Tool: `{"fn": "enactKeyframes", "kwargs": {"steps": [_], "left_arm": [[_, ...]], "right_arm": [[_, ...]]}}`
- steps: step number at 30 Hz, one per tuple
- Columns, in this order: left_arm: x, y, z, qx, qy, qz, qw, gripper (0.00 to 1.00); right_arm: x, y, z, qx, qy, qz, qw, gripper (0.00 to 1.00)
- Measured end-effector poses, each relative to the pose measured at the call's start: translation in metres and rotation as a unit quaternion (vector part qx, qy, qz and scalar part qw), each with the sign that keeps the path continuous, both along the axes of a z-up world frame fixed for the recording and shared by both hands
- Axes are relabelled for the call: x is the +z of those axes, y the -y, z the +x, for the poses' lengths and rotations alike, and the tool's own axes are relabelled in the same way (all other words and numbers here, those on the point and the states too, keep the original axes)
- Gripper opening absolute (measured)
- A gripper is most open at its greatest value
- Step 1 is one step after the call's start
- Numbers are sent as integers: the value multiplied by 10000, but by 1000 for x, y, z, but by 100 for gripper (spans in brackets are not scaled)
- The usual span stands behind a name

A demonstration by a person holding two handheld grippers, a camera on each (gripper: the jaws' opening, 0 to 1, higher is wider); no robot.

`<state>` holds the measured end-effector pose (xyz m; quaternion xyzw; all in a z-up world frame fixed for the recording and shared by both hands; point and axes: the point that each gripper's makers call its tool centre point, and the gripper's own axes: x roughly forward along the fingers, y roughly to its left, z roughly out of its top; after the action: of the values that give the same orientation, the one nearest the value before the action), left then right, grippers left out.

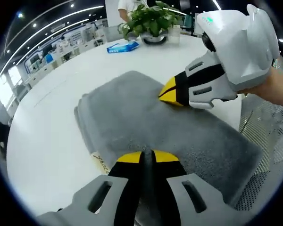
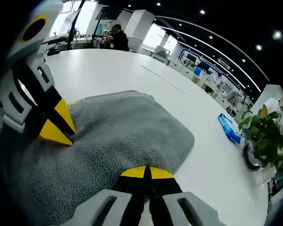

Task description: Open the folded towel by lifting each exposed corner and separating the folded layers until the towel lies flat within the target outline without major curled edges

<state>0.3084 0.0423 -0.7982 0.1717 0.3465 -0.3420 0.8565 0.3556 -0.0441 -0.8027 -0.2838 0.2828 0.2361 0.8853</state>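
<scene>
Grey grippers [image 1: 146, 157], yellow-tipped black jaws

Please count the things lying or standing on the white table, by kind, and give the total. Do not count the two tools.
Grey towel: 1
Blue packet: 1
Potted plant: 1
Total: 3 things on the white table
</scene>
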Motion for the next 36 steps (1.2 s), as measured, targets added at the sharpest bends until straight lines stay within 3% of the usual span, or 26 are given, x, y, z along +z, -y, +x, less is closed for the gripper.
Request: {"fn": "enactKeyframes", "kwargs": {"steps": [36], "left_arm": [[1, 0, -1, 24, 87, -15, 10000, 7]], "right_arm": [[1, 1, 1, -40, 184, 90, 9998, 0]]}}
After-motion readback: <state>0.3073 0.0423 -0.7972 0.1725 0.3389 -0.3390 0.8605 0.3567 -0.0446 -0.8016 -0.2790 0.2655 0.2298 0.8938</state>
